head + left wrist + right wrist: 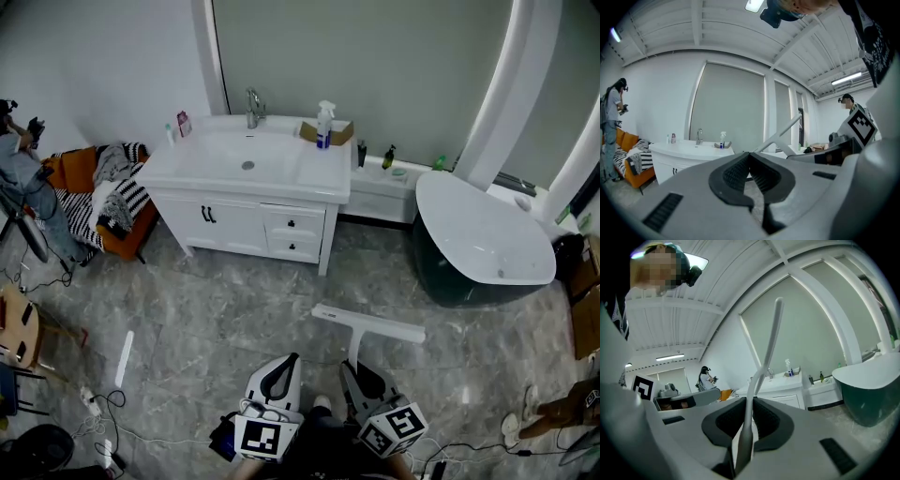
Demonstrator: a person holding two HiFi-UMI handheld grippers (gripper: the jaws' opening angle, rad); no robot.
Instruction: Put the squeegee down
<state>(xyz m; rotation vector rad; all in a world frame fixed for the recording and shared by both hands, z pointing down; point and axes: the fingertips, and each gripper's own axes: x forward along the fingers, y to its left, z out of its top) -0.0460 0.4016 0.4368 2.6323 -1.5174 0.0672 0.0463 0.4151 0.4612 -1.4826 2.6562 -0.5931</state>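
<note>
The white squeegee (368, 323) hangs over the grey marble floor, its T-shaped blade crosswise in front of me. Its handle (749, 420) runs back between the pads of my right gripper (358, 368), which is shut on it. In the right gripper view the squeegee's blade (771, 343) stands up and away from the right gripper (751, 403). My left gripper (279, 373) is beside it on the left, shut with nothing in it. In the left gripper view the left gripper's (750, 155) tips meet, and the squeegee (780, 135) slants past on the right.
A white vanity (251, 178) with a sink, tap and spray bottle (324, 125) stands ahead against the wall. A white-and-dark bathtub (483, 239) is at the right. An orange sofa (98, 202) and a person (23, 178) are at the left. Cables (103, 412) lie on the floor.
</note>
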